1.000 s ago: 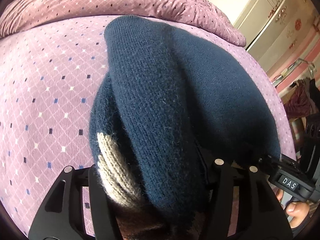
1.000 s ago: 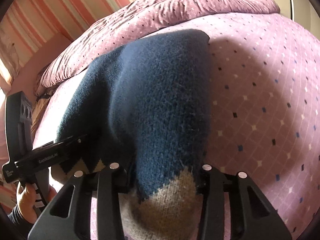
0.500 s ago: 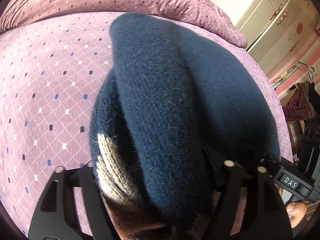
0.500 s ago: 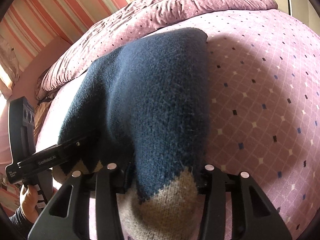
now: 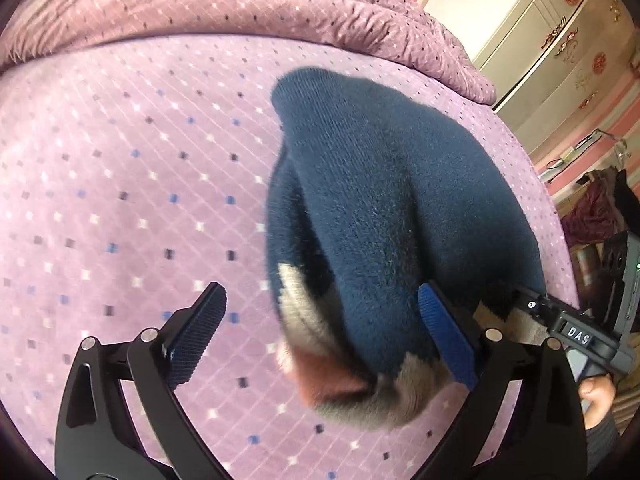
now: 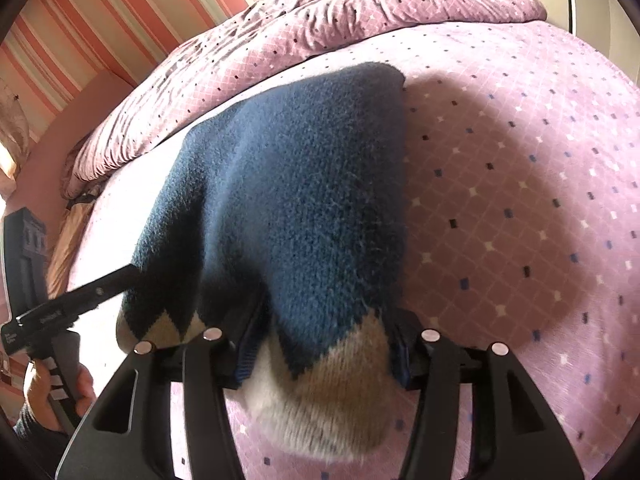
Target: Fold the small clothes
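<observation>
While opening wide, left gripper (image 5: 320, 328): jaws spread, right pad beside the knit, left pad clear over bedspread (image 5: 120, 200); release judged under way. Right gripper (image 6: 320, 344): jaws opening, beige hem of navy sweater (image 6: 304, 184) between, pads at its flanks, contact uncertain. Sweater ahead of both jaws, doubled over flat on bedspread, likely laid to complete fold. Rumpled quilt (image 6: 360, 8) beyond.

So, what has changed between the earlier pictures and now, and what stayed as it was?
The left gripper has let go of the navy knit garment: its jaws are opening, one pad clear of the cloth, and it has drawn back. The right gripper is opening too, with the beige hem still between its fingers. The garment stays folded on the purple bedspread.
</observation>
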{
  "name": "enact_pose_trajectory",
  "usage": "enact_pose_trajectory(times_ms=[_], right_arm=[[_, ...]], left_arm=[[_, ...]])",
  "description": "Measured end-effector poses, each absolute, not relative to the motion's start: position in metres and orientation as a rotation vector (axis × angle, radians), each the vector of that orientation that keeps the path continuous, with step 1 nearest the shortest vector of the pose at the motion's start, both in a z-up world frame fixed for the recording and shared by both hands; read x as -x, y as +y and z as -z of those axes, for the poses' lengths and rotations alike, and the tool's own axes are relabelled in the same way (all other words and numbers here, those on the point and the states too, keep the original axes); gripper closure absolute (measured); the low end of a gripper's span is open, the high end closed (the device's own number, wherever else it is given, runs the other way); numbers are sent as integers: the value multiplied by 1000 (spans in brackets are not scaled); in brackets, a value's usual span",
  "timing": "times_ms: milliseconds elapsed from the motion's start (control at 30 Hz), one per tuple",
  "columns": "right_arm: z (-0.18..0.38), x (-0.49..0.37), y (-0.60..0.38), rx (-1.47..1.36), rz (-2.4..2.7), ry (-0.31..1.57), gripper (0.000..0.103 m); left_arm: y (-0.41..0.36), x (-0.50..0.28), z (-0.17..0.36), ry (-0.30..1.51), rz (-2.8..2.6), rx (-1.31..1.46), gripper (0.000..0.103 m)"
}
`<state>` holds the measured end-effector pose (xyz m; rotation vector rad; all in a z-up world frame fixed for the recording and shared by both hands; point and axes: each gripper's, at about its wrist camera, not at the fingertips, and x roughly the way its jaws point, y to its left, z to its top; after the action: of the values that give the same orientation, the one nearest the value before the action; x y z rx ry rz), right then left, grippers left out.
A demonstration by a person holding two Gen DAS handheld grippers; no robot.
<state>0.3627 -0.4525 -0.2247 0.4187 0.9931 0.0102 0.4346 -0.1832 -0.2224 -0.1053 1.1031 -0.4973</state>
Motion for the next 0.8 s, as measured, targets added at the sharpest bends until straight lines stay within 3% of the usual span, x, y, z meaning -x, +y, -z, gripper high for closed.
enact_pose_trajectory(times_ms=[100,167,333,533,633,800], right_arm=[[207,-352,-454,-358,28,968,41],[187,-342,-453,-280,75,910,16],[150,-329,-450,-163,133,839,4],[141,-321,-432,9,173,800,4],[148,-316,-429,51,175,808,4],[158,-311,-433,24,174,832,4]], left_arm=[[-181,-431,207,1078,473,71,3],[-182,-428,195,1059,472,55,3],[-203,-413,170,1019,517,2,3],[-238,-395,177,1026,609,-58,3],[-248,-390,203,1040,605,-129,3],[-227,-408,269,1215,536,-103,3]])
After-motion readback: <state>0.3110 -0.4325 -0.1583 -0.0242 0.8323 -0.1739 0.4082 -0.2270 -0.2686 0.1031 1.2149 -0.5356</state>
